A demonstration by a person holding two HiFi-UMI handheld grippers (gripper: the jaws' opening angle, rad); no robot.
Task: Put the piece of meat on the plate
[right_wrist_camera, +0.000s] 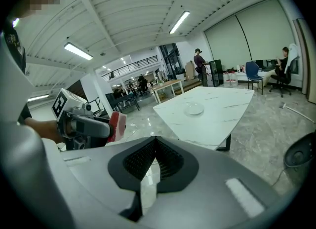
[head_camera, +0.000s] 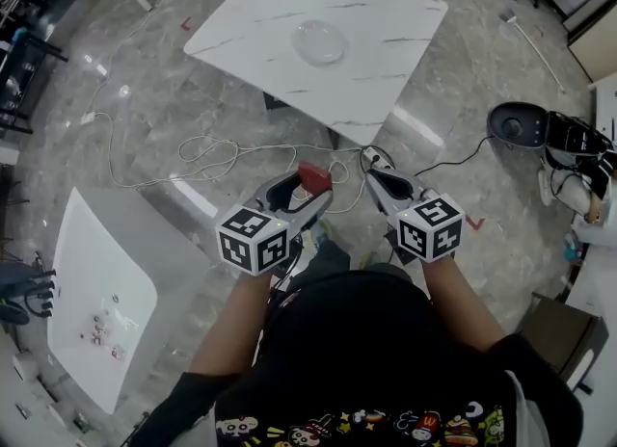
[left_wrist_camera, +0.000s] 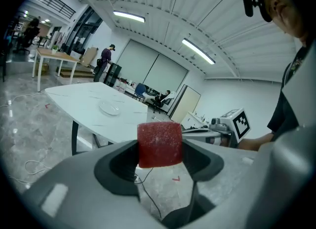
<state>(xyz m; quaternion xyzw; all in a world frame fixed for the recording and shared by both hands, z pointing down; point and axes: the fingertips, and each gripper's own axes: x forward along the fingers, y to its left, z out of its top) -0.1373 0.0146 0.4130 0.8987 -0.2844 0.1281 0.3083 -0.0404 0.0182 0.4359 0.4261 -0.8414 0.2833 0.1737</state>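
A red block of meat (head_camera: 314, 179) sits clamped between the jaws of my left gripper (head_camera: 310, 185), held in the air above the floor. In the left gripper view the meat (left_wrist_camera: 159, 143) fills the gap between the dark jaw pads. A clear glass plate (head_camera: 319, 41) rests near the middle of the white marble table (head_camera: 386, 12) ahead, well beyond both grippers. The plate (left_wrist_camera: 109, 107) also shows small in the left gripper view, and the plate (right_wrist_camera: 193, 108) in the right gripper view. My right gripper (head_camera: 376, 177) is shut with nothing in it, beside the left one.
White cables (head_camera: 207, 156) loop over the grey floor between me and the table. A second white table (head_camera: 101, 291) with small items stands at my lower left. A black round base (head_camera: 513, 125) and equipment lie at the right. People sit and stand far off.
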